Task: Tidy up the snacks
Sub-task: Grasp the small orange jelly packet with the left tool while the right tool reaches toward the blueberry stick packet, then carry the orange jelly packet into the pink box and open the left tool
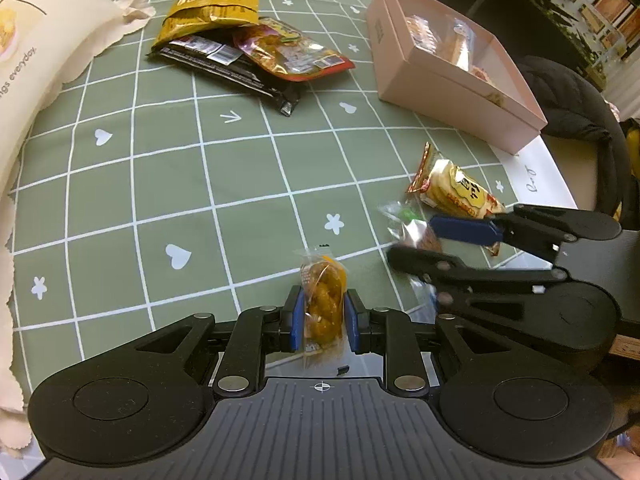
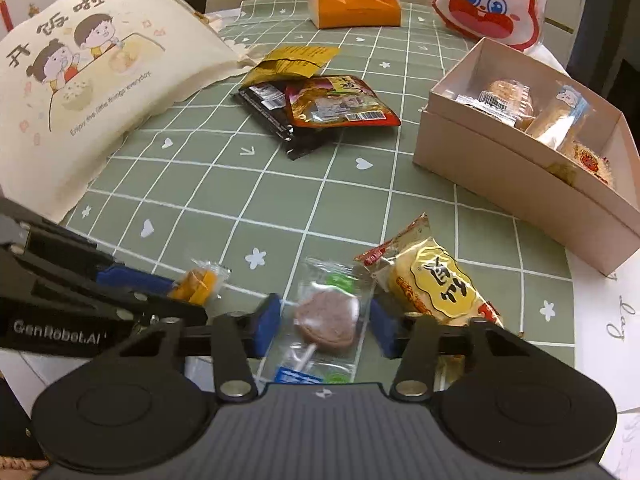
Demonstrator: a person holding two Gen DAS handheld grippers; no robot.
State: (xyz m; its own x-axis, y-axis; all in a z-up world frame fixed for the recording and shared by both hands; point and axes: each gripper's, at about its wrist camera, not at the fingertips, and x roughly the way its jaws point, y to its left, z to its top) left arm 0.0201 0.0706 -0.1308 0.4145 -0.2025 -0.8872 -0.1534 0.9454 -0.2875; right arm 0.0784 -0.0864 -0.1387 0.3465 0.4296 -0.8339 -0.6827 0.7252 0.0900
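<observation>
My left gripper (image 1: 322,320) is shut on a small clear packet with an orange twisted snack (image 1: 323,304), which also shows in the right wrist view (image 2: 198,282). My right gripper (image 2: 324,324) is open around a wrapped brown lollipop (image 2: 326,318) lying on the green checked cloth; the pads stand apart from the wrapper. The lollipop shows in the left wrist view (image 1: 414,232) between the right gripper's fingers (image 1: 464,230). A yellow rice cracker packet (image 2: 436,284) lies just right of it. The pink open box (image 2: 516,184) at the right holds several wrapped snacks.
A pile of a yellow bag (image 2: 290,62), a black bar (image 2: 272,114) and a red pouch (image 2: 340,102) lies at mid table. A large cream cartoon bag (image 2: 80,92) is at left. An orange box (image 2: 354,6) and rabbit-face bag (image 2: 490,0) stand at the far edge.
</observation>
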